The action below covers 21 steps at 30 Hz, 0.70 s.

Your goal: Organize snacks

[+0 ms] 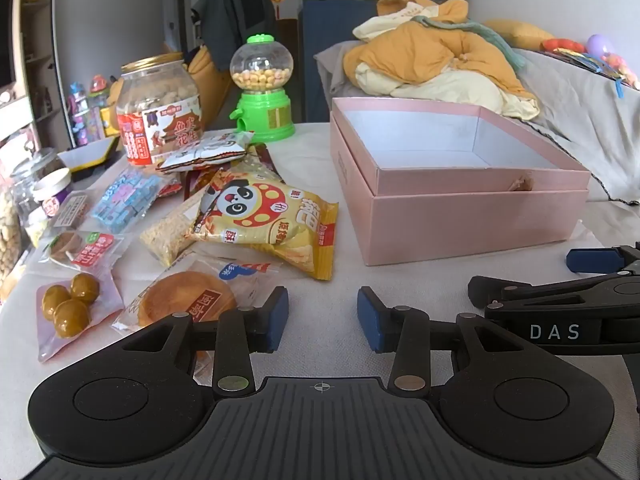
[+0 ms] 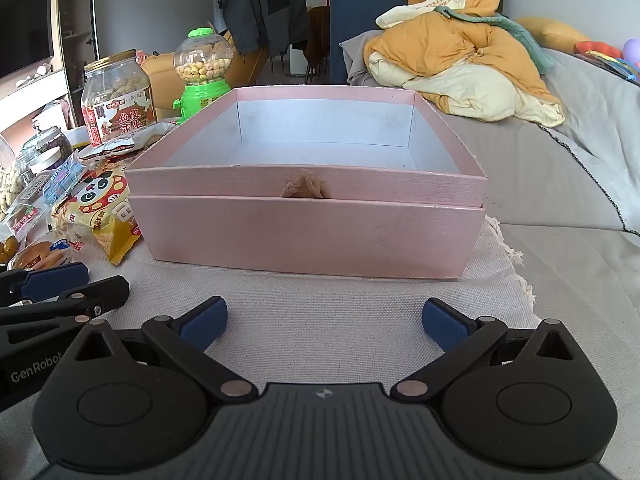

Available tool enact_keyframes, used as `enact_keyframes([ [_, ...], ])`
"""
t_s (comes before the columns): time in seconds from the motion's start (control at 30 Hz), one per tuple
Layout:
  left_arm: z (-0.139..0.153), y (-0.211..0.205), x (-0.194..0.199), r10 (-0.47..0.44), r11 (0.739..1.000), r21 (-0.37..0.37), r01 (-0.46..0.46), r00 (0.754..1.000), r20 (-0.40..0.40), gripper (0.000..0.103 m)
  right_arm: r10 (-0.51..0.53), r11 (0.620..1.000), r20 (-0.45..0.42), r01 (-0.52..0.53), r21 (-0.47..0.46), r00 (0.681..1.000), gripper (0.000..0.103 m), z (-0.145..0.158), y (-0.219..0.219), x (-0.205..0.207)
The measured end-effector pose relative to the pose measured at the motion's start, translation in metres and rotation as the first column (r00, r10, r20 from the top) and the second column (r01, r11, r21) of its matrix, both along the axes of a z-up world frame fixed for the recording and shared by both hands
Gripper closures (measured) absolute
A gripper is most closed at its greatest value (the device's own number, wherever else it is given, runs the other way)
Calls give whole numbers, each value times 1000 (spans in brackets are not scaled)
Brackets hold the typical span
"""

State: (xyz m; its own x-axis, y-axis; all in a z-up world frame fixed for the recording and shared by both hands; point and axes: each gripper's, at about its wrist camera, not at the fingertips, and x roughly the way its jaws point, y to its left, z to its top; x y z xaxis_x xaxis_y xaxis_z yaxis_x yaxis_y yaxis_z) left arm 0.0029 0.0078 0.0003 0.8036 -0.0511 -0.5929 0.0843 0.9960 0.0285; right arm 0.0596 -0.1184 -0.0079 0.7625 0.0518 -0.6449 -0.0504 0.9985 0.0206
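The snacks (image 1: 256,220) lie heaped at ten o'clock of the half-spread, empty left gripper (image 1: 322,318). The right gripper (image 2: 323,322) gapes wide, holding nothing, with the empty pink box (image 2: 308,236) at twelve o'clock, seemingly ready for filling.

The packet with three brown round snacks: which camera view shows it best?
The left wrist view shows the packet best: whole, lying on the cloth at the left, all three balls clear. In the right wrist view only a sliver of it appears at the left edge.
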Motion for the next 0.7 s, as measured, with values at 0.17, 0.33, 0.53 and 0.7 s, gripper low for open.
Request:
enact_keyframes([
  [0.17, 0, 1, -1, 0, 1000, -7, 0, 1000, -1, 58, 0, 1000, 1, 0, -1, 1000, 0, 0, 0, 0],
  [0.33, 0, 1, 0, 0, 1000, -5, 0, 1000, -1, 58, 0, 1000, 1, 0, -1, 1000, 0, 0, 0, 0],
  [0.53, 0, 1, 0, 0, 1000, -3, 0, 1000, -1, 58, 0, 1000, 2, 0, -1, 1000, 0, 0, 0, 0],
  [0.7, 1, -2, 0, -1, 1000, 12, 1, 1000, 0, 58, 0, 1000, 1, 0, -1, 1000, 0, -3, 0, 0],
])
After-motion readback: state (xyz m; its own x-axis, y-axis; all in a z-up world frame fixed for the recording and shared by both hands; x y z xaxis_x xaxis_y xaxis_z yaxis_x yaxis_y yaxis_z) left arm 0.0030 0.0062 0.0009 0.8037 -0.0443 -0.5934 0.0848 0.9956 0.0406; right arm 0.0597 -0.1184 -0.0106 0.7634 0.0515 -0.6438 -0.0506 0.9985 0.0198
